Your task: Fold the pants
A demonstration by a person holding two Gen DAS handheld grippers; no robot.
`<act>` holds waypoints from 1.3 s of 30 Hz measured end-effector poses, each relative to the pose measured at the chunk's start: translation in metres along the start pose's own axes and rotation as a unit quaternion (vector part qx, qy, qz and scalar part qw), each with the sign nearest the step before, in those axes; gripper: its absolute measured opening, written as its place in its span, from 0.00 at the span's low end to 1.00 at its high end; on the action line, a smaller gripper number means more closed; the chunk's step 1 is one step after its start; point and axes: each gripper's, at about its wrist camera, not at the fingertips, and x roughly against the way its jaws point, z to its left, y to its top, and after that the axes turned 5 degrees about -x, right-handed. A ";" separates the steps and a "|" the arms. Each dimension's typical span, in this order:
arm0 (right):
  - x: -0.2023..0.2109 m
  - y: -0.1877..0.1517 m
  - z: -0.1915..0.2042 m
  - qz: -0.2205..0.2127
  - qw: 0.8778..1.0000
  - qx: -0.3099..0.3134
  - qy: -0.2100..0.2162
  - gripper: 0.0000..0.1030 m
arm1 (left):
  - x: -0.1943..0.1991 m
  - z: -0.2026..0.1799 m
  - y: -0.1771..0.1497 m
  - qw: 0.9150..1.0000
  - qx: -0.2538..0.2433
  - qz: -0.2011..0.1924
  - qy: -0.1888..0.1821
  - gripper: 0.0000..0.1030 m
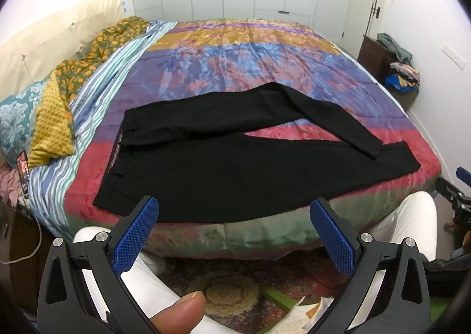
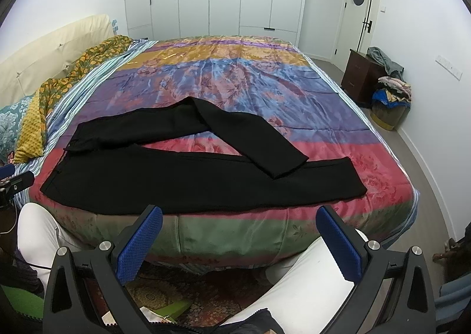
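Pants [image 1: 206, 169]: matt black cloth, beyond the fingertips. Bedspread [image 1: 265, 54]: glossy satin-like cloth. Finger pads [image 1: 135, 237]: blue, rough-knurled; black matt frames.

Even bright light, sharp focus, fisheye-vignetted corners.

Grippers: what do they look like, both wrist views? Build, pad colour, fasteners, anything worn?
Both match: the left gripper and right gripper have black plastic frames with triangular cutouts, silver round screw heads at the joints, and flat fingers faced with blue knurled pads. No cables show on them. The person wears white trousers.
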 end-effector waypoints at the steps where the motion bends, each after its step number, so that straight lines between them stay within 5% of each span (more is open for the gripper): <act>1: 0.000 0.000 0.000 0.000 1.000 0.000 0.000 1.00 | 0.000 0.001 0.001 1.000 0.000 0.001 0.000 1.00; 39: -0.005 0.000 0.003 0.008 1.000 -0.002 0.003 1.00 | -0.002 0.000 -0.001 1.000 -0.001 0.003 -0.003 1.00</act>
